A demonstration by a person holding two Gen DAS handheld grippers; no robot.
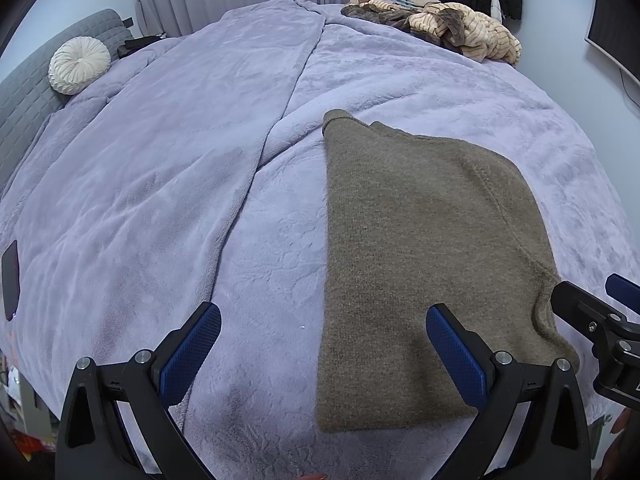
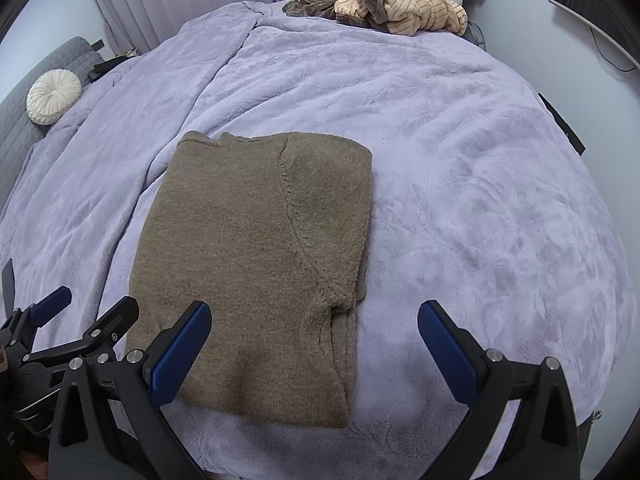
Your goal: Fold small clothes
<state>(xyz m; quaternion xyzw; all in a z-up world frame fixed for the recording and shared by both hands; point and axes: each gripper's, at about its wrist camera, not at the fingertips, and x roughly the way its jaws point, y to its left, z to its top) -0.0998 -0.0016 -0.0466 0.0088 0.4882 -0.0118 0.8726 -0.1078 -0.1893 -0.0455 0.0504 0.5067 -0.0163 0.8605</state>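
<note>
A brown knitted sweater [image 1: 420,248] [image 2: 256,264] lies folded into a long rectangle on the lilac bed cover. My left gripper [image 1: 323,316] hovers open over the sweater's near left edge, with its right finger above the knit and its left finger above the cover. My right gripper [image 2: 314,312] stands open over the sweater's near right edge, where a folded sleeve seam shows. Neither gripper holds anything. Each one shows in the other's view: the right gripper [image 1: 600,300] at the far right, the left gripper [image 2: 92,308] at the lower left.
The lilac fleece cover [image 1: 180,184] [image 2: 480,208] spreads over the whole bed. A heap of beige and brown clothes [image 1: 436,26] [image 2: 384,4] lies at the far end. A round white cushion [image 1: 79,65] [image 2: 53,96] rests against the grey headboard [image 1: 24,108] at left. A dark flat object [image 1: 10,276] lies on the cover's left edge.
</note>
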